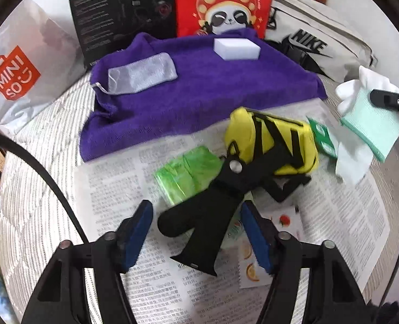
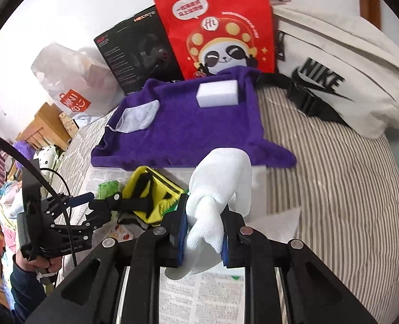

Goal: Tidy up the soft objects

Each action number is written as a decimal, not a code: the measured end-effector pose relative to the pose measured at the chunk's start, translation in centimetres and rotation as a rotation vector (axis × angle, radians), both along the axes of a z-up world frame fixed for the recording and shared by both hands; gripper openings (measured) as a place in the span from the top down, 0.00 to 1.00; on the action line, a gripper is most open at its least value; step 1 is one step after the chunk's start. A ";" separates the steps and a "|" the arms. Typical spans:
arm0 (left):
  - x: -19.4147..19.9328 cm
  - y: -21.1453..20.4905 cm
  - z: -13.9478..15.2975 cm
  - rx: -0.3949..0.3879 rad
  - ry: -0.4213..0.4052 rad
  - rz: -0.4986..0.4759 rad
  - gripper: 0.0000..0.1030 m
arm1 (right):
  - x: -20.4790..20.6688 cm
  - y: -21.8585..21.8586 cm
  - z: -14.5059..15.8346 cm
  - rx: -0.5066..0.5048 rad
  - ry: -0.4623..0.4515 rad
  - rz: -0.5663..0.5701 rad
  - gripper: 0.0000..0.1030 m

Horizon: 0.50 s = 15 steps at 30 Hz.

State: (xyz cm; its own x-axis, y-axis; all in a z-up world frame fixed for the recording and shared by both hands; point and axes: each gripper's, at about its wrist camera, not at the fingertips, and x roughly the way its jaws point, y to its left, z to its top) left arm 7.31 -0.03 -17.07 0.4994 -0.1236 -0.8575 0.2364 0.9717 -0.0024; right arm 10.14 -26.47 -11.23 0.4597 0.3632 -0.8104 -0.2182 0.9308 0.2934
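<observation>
Two views here. Left wrist: left gripper [image 1: 196,232] jaws open around a black strap [image 1: 199,232] at bottom centre, pads not touching. Right wrist: right gripper [image 2: 203,232] clamps a white fluffy cloth [image 2: 221,183] mid-frame, below the purple towel [image 2: 188,132].

Purple towel [image 1: 199,102], white cloth [image 2: 221,186], striped bedding [image 2: 334,175].
</observation>
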 end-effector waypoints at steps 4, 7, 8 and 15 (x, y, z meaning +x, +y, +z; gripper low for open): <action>-0.8 1.2 0.3 -0.105 0.006 -0.005 0.74 | -0.7 -0.5 -0.5 0.007 0.011 -0.015 0.81; -1.7 2.1 0.6 -0.125 0.012 -0.007 0.77 | -1.0 -0.4 -0.3 0.022 0.004 -0.013 0.81; -2.0 2.4 0.6 -0.127 0.016 -0.003 0.77 | -1.0 -0.4 -0.3 0.026 0.002 -0.010 0.81; -2.7 4.5 0.1 -0.206 0.035 0.028 0.74 | -1.1 0.6 -0.5 0.024 0.005 0.019 0.81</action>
State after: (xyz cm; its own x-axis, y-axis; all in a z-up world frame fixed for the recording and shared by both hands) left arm 4.60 4.45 -17.01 0.4754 -0.2843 -0.8326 0.2056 0.9560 -0.2090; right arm 9.00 -25.89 -11.74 0.4484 0.3909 -0.8038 -0.2340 0.9193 0.3166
